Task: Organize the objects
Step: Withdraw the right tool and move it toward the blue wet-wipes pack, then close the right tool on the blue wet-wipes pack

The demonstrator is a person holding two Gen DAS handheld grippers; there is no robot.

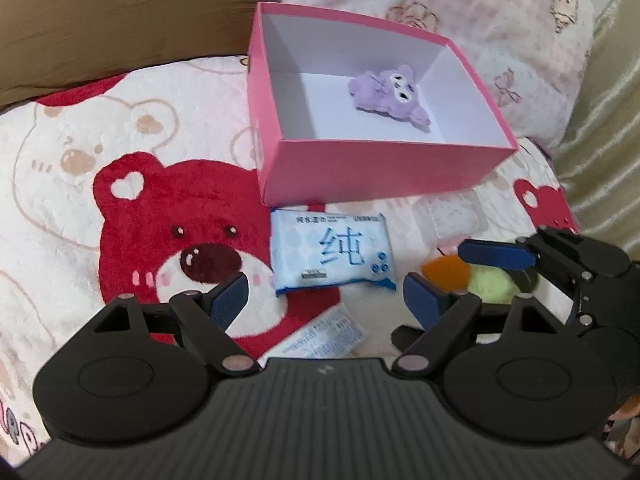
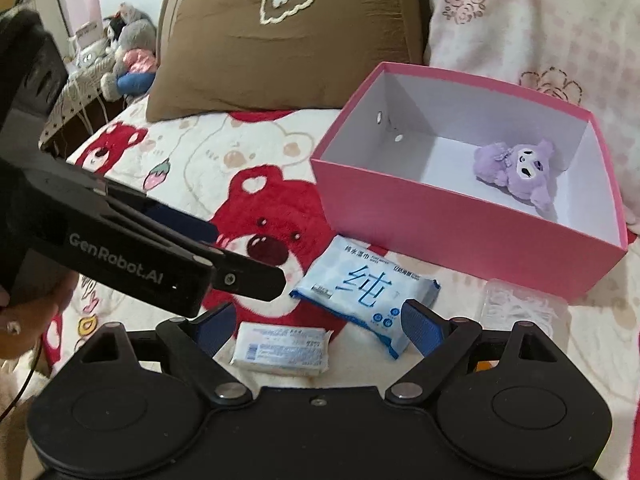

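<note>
The wipes pack (image 1: 331,253) lies flat on the blanket (image 1: 60,168), just in front of the pink box (image 1: 372,168), which already holds a purple plush (image 1: 390,94). A smaller tissue pack (image 2: 280,350) lies nearer the grippers. Both packs are probably light, soft and film-wrapped, hence slippery; the safest hold appears to be across the short sides at mid-length, not the crimped ends. A clear plastic case (image 2: 520,304) beside the box looks stiff and thin-walled. The left gripper (image 1: 324,300) points steeply down over the wipes pack, jaws wide, nothing between them. The right gripper (image 2: 316,328) points down likewise, jaws wide and empty, above the tissue pack.
</note>
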